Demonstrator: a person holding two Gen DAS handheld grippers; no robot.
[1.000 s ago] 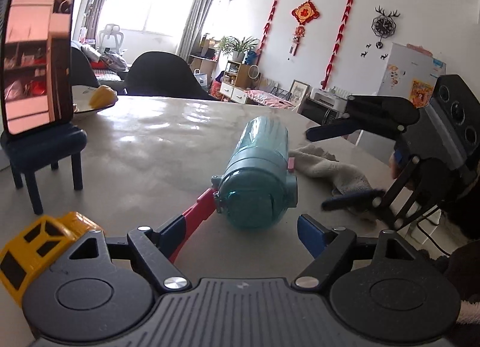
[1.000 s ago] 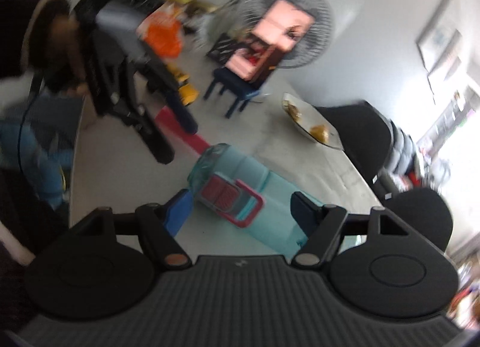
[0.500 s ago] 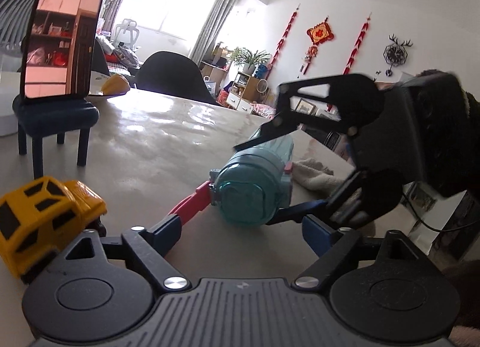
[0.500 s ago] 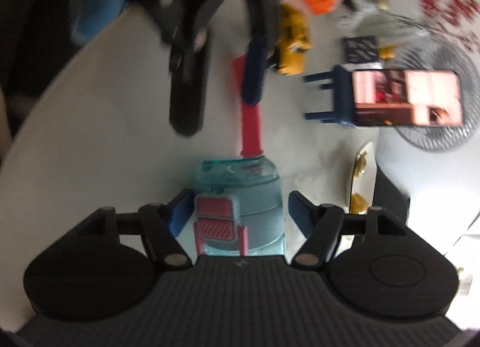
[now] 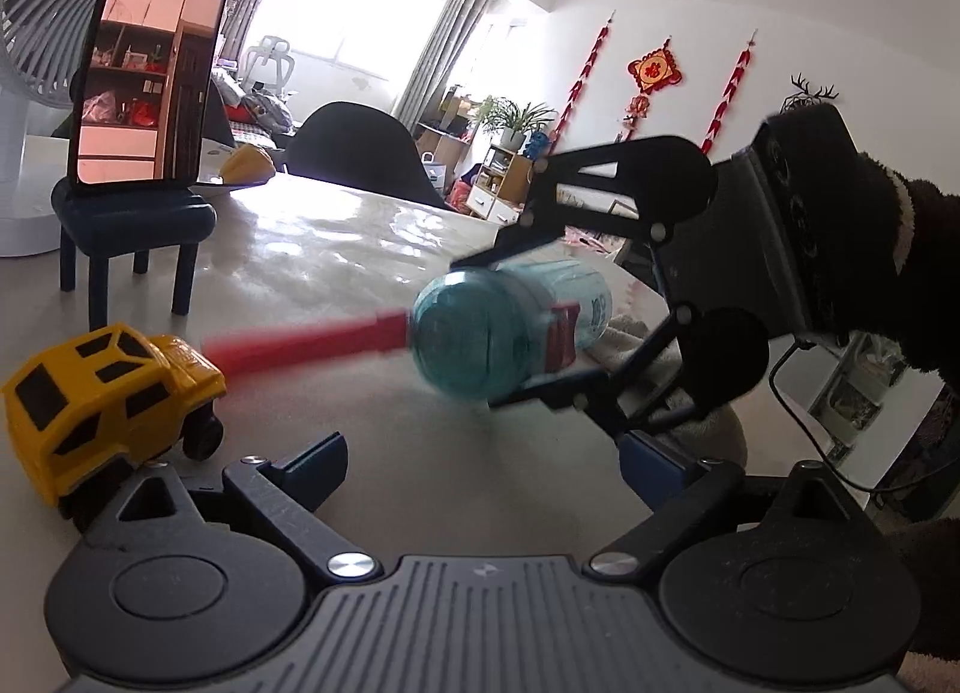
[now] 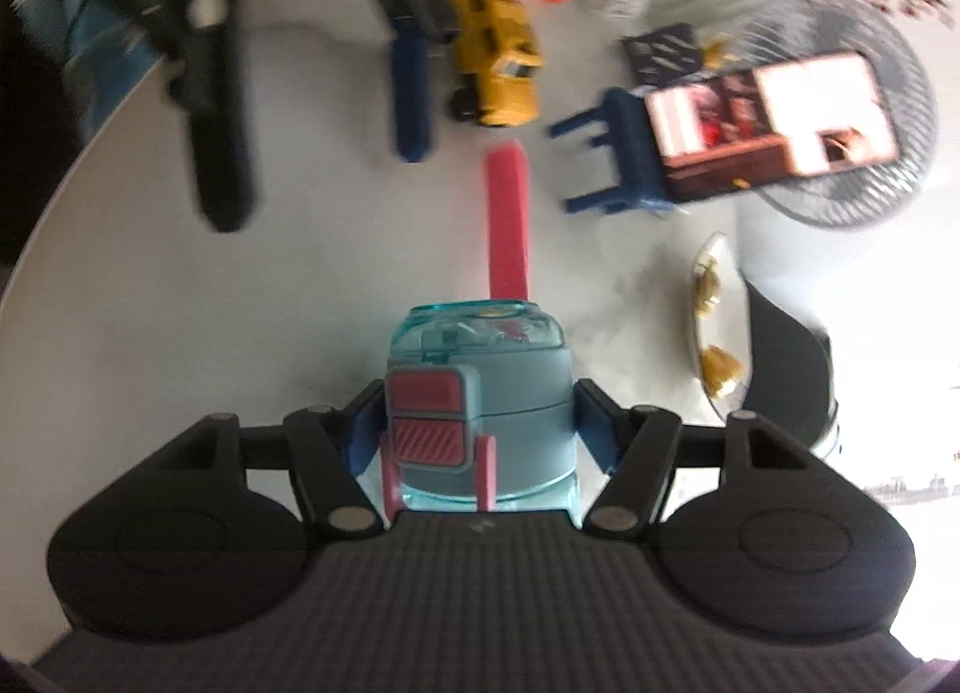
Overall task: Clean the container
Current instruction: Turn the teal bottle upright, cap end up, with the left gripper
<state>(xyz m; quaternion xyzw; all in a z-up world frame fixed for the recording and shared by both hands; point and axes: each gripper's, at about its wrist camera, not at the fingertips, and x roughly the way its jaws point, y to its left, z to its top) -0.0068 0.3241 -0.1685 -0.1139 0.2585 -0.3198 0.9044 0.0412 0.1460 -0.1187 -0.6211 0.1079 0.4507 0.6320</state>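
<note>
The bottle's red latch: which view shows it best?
Right wrist view: the red latch faces the camera, sharp, on the teal bottle between the right gripper's jaws. The left wrist view shows only a blurred red sliver.

I'm working in someone's home, a living and dining room by the look of it. From my left wrist view, red festive hangings (image 5: 654, 72) decorate the white wall, curtains (image 5: 429, 57) frame a bright window, and a potted plant (image 5: 513, 120) sits on a low shelf unit. A dark dining chair (image 5: 354, 153) stands at the pale tabletop (image 5: 336, 249), which carries a yellow toy car (image 5: 102, 387), a desk fan (image 5: 42, 33) and a phone (image 5: 153, 57) propped on a little chair-shaped stand (image 5: 129, 237).
</note>
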